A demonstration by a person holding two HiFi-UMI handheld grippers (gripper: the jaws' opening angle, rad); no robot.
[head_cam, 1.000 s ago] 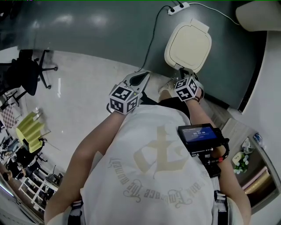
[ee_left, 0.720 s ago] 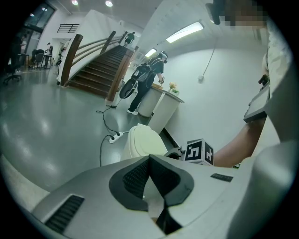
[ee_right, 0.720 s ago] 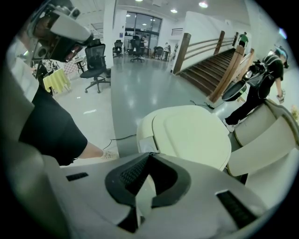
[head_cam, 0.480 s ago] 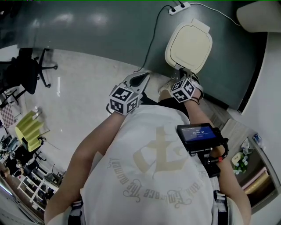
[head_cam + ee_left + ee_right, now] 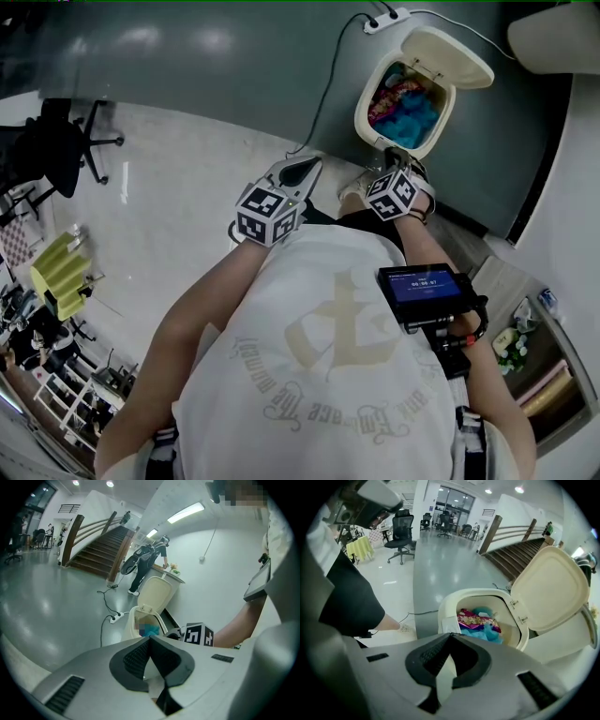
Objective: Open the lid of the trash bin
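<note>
The cream trash bin (image 5: 370,117) stands against the wall ahead of me. Its lid (image 5: 457,54) is raised and leans back on its hinge. Pink and blue rubbish (image 5: 405,101) shows inside. My right gripper (image 5: 392,157) is shut, empty, and sits just at the bin's near front edge. In the right gripper view the open bin (image 5: 449,605) and lid (image 5: 551,590) lie right beyond the shut right gripper (image 5: 450,635). My left gripper (image 5: 302,169) hangs shut and empty to the bin's left. The left gripper (image 5: 150,638) faces the bin (image 5: 135,626) from the side.
A power strip (image 5: 384,16) with a black cable (image 5: 328,80) lies on the dark floor left of the bin. My shoe (image 5: 359,184) is by the bin's base. An office chair (image 5: 66,150) stands far left. Stairs (image 5: 96,555) and a person (image 5: 143,571) are farther off.
The bin's lid has swung up from flat shut to open, baring the rubbish inside. The right gripper edged slightly toward the bin's front. The left gripper has stayed put.
</note>
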